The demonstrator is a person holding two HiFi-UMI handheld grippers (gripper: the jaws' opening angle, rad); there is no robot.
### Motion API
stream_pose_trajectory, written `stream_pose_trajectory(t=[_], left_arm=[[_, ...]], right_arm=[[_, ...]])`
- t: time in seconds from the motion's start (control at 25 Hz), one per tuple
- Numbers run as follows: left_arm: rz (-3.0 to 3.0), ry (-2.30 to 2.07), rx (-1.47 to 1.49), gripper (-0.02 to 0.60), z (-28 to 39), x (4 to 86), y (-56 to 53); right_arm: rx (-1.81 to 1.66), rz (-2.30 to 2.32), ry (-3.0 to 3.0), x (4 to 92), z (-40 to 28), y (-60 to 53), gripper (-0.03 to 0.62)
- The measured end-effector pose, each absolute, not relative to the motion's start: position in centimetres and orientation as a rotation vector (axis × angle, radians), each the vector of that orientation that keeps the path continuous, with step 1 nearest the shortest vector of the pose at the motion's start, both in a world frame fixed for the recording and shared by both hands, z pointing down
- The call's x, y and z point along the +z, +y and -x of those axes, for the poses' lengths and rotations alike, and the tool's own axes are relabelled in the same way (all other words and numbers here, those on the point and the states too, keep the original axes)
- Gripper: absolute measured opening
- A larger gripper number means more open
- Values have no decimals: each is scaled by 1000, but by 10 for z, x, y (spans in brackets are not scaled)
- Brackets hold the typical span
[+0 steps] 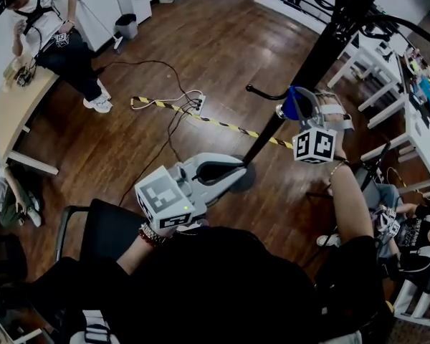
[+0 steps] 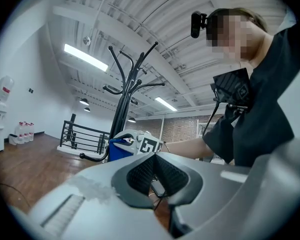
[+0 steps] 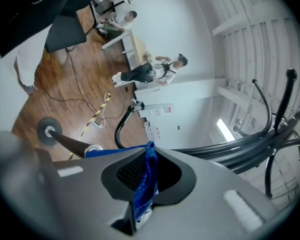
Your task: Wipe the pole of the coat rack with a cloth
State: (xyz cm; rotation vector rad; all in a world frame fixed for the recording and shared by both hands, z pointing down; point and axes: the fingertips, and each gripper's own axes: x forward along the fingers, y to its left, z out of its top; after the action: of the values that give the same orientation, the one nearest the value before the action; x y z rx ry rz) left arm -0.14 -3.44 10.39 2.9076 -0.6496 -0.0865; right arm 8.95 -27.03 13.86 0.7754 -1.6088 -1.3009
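R gripper (image 1: 295, 106) pinches blue cloth (image 3: 146, 184) by pole (image 1: 322, 52); L gripper (image 1: 238, 170) closed.

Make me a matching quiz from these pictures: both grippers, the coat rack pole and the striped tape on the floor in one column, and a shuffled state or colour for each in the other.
Column one:
1. left gripper
2. right gripper
3. coat rack pole
4. striped tape

Column two:
A. black
B. shut on the blue cloth
C. yellow and black, lying on the wooden floor
D. shut, with nothing between its jaws

Pairs: 1-D, 2-B, 3-A, 4-C
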Motion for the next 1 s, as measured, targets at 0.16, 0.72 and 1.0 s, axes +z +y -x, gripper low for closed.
stream_pose_trajectory(t=[0.16, 0.72, 1.0], left_arm=[[-2903, -649, -98, 6, 8, 108, -28], [-2919, -708, -89, 6, 30, 104, -29], [-2982, -645, -84, 5, 15, 102, -23]], right_arm=[[-1215, -737, -1557, 167, -85, -268, 25], [-1045, -1214, -2081, 36, -110, -227, 25], [-1176, -1500, -2390, -120, -137, -233, 25]])
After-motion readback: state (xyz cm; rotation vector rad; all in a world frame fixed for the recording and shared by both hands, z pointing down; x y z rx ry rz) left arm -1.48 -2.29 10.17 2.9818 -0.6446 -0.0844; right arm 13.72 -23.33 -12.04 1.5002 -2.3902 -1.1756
